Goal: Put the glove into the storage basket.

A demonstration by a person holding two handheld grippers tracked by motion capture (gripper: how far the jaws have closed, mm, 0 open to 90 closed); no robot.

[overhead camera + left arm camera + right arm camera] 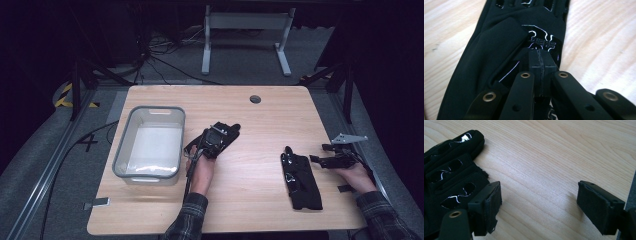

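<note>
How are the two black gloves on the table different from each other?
The left glove lies beside the grey bin, under the left gripper, whose jaws are shut on its fabric. The right glove lies flat and free, next to the right gripper, whose jaws stand open with nothing between them. The left glove points slantwise up to the right; the right glove lies nearly straight up and down. Both are black with shiny markings.

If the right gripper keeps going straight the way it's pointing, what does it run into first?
Most likely the black glove lying beside it: the open right gripper points left at its finger end. Depth is unclear; it might pass just beyond the fingertips over bare table.
</note>
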